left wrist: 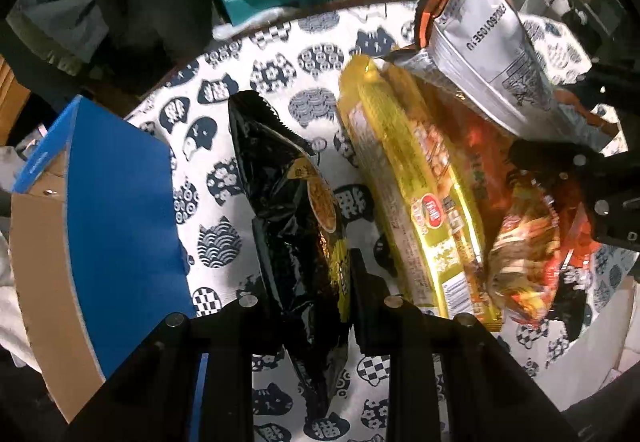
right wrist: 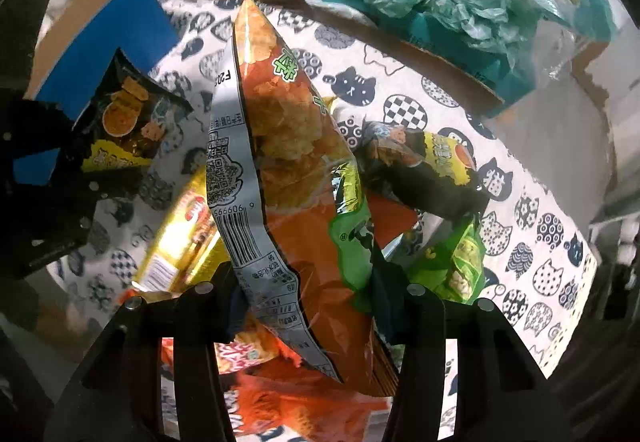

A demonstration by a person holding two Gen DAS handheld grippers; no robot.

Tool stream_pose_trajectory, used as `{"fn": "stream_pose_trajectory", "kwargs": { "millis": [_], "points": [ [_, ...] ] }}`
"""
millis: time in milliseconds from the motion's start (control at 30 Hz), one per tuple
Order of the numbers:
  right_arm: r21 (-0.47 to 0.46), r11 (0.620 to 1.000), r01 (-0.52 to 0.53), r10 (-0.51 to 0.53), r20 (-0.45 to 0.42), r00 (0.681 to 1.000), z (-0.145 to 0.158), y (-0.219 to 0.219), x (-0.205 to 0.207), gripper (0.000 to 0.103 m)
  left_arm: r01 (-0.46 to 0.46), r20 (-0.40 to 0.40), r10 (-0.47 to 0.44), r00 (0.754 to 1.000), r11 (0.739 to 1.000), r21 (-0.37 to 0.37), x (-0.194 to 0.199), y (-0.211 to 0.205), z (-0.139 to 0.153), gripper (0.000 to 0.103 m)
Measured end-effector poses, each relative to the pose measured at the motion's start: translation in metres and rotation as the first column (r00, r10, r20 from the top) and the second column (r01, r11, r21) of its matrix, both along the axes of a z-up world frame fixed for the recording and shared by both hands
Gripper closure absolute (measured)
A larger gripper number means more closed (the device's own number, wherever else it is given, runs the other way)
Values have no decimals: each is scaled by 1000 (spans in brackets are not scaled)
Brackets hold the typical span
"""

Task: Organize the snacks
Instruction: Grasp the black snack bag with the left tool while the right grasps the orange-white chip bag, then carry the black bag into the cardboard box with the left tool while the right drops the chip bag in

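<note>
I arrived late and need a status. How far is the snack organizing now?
Nothing looks sorted yet. In hand: the left gripper is shut on a black snack bag, and the right gripper grips an orange chip bag. Left: a gold pack, a green bag and another black bag lie loose on the cat-print cloth.

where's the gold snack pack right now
In the left wrist view the gold pack lies right of centre on the cat-print cloth, between the black bag and the orange bag.
</note>
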State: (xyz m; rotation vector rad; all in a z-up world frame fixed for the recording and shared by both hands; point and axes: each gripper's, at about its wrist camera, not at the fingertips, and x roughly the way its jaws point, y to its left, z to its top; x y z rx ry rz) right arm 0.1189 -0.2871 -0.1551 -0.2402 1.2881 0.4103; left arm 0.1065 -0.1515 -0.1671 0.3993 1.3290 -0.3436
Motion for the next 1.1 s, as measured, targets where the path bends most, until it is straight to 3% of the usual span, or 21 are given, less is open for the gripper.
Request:
{"fn": "stream_pose_trajectory", "kwargs": {
  "millis": [300,667,900,1100],
  "points": [
    [63,997,33,-36,61,997,46,7,-11,57,-6,103,11,995,999,-48,-13,21,49,78],
    [141,990,-19,0,136,991,109,50,-29,57,-51,186,75,980,990,-131,-38,74,115,78],
    [176,981,-84,58,151,987,133,104,-27,57,-119,219,151,964,981,-155,-40,122,134,78],
    [182,972,-149,125,136,983,135,157,-17,57,-187,220,221,950,969,-163,-33,166,128,78]
  ]
}}
